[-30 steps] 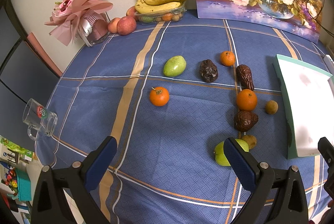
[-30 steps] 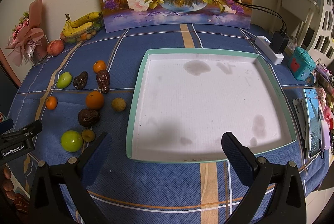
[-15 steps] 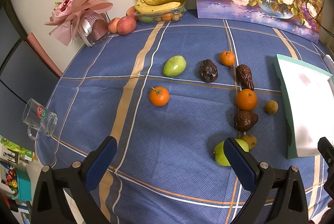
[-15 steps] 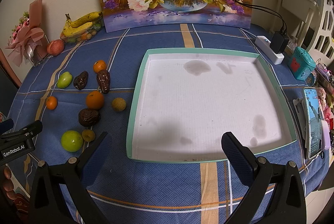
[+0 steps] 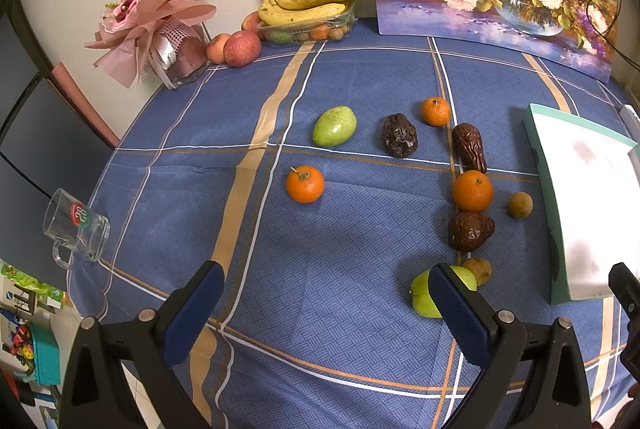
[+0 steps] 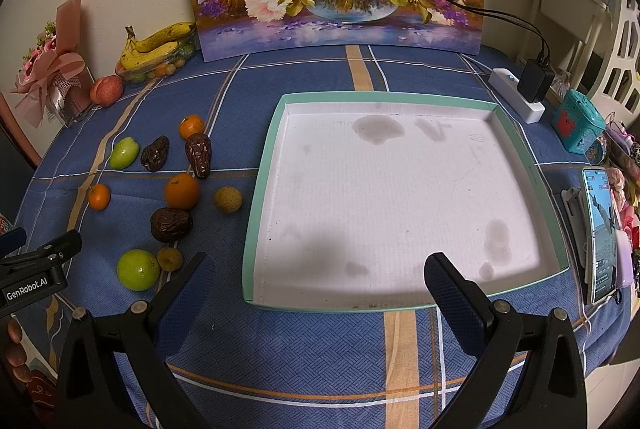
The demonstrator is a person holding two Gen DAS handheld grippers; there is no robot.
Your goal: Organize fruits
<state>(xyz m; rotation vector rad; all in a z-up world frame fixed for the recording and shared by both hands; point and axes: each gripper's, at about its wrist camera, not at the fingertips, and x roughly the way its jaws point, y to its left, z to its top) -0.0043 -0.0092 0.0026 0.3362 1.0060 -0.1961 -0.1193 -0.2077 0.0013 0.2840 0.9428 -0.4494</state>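
The worktop [image 6: 320, 345], covered in a blue checked cloth, carries a large shallow tray [image 6: 264, 165] with a green rim and a stained white floor, holding nothing. To the tray's left lies a loose group of fruits: a large orange [image 5: 472, 190], a round green apple [image 6: 138, 269], a green mango [image 5: 334, 126], two small oranges [image 5: 305, 184] [image 5: 436, 111], three dark wrinkled dates [image 5: 399, 141] [image 5: 469, 147] [image 5: 470, 231], and two small brown longans [image 5: 520, 204] [image 5: 477, 269]. The left gripper [image 5: 326, 313] hovers above the cloth, jaws spread wide, empty, its right finger overlapping the apple in view. The right gripper [image 6: 314, 303] hangs before the tray's near edge, likewise wide apart and empty.
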